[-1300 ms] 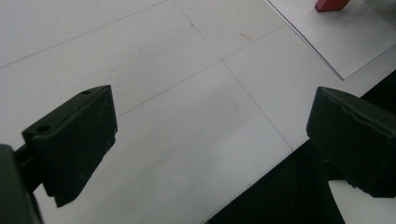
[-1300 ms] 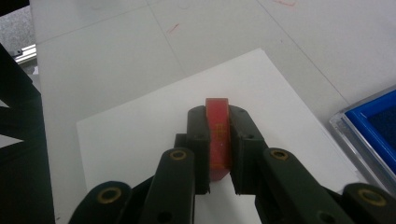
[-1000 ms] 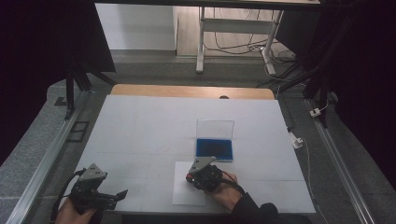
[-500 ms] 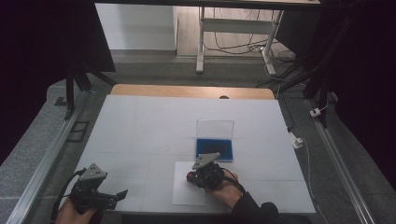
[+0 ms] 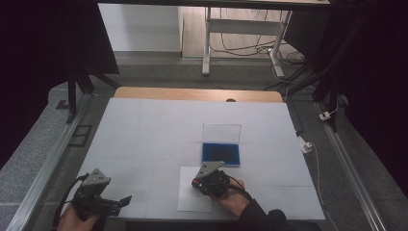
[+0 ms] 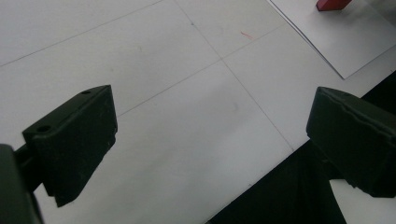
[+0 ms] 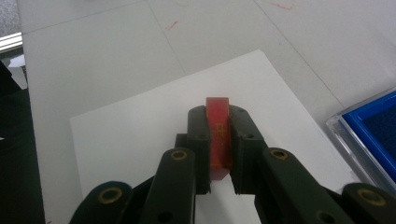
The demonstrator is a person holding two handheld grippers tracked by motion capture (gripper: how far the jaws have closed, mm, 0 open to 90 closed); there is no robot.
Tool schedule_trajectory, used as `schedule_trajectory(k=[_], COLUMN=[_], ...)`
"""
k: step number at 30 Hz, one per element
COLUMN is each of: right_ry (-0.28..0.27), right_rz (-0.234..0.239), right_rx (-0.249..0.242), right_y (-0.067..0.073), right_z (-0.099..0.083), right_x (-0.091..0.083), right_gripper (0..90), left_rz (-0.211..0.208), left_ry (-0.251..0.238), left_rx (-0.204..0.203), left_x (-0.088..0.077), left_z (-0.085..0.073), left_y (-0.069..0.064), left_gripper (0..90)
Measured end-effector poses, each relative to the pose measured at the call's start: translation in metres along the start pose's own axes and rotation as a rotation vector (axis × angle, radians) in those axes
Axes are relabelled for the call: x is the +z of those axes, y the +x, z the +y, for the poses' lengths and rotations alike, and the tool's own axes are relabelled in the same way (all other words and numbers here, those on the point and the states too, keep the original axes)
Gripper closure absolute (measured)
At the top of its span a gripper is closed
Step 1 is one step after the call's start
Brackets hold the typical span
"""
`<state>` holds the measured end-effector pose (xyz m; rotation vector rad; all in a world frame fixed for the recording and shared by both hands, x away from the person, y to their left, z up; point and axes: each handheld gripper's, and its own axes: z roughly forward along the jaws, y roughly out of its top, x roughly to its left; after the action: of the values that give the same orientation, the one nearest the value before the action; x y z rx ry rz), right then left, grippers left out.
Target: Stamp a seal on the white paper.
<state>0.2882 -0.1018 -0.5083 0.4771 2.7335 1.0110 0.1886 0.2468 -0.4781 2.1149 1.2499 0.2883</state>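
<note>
Stamping: I hold a red stamp (image 7: 219, 135) over the sheet (image 7: 140, 121), so the step in hand looks like pressing a print onto the paper.
Right gripper (image 7: 219, 144): jaws closed on the stamp, which stands between them with its top poking out past the tips; in the high view the right gripper (image 5: 210, 180) sits at the sheet's (image 5: 190, 199) right edge.
Left gripper (image 5: 98, 197): jaws open with nothing between them, resting at the near left of the surface (image 5: 144, 134), well apart from the work.
Ink pad (image 5: 220, 153): blue, in a clear case with its lid raised, just beyond the sheet.
Doing it well: I would bring the stamp down square and flat, press once without sliding, then lift straight up so the print does not smear. The free jaws could pin the sheet if it creeps.
Writing: raised marks run down the stamp's side, too blurred for me to read.
Other marks: small red scratches (image 7: 172, 24) on the surface, no brand legible.
</note>
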Motion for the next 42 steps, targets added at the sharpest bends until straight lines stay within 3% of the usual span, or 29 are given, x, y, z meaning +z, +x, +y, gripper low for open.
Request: schedule_trajectory(k=[5, 12, 22, 31, 42], right_ry=[-0.014, -0.018, -0.015, -0.06, -0.081], right_rz=[0.024, 0.058, 0.06, 0.063, 0.063], right_rx=[0.039, 0.054, 0.062, 0.103, 0.109], right_y=[-0.005, -0.01, -0.013, -0.018, -0.021], right_z=[-0.002, -0.002, -0.001, 0.0, 0.004], right_x=[0.0, -0.001, -0.001, -0.01, -0.021], right_gripper=[80.4, 80.0, 79.6, 79.4, 79.4], left_rz=[0.0, -0.002, -0.003, -0.002, -0.004], left_ry=[-0.002, -0.003, -0.004, -0.004, -0.004], left_rx=[0.001, -0.001, -0.002, -0.001, -0.002], left_x=[0.0, 0.0, 0.0, 0.0, 0.0], left_z=[0.0, 0.0, 0.0, 0.0, 0.0], left_y=[0.0, 0.0, 0.0, 0.0, 0.0], left_gripper=[2.8, 2.7, 2.7, 2.7, 2.7])
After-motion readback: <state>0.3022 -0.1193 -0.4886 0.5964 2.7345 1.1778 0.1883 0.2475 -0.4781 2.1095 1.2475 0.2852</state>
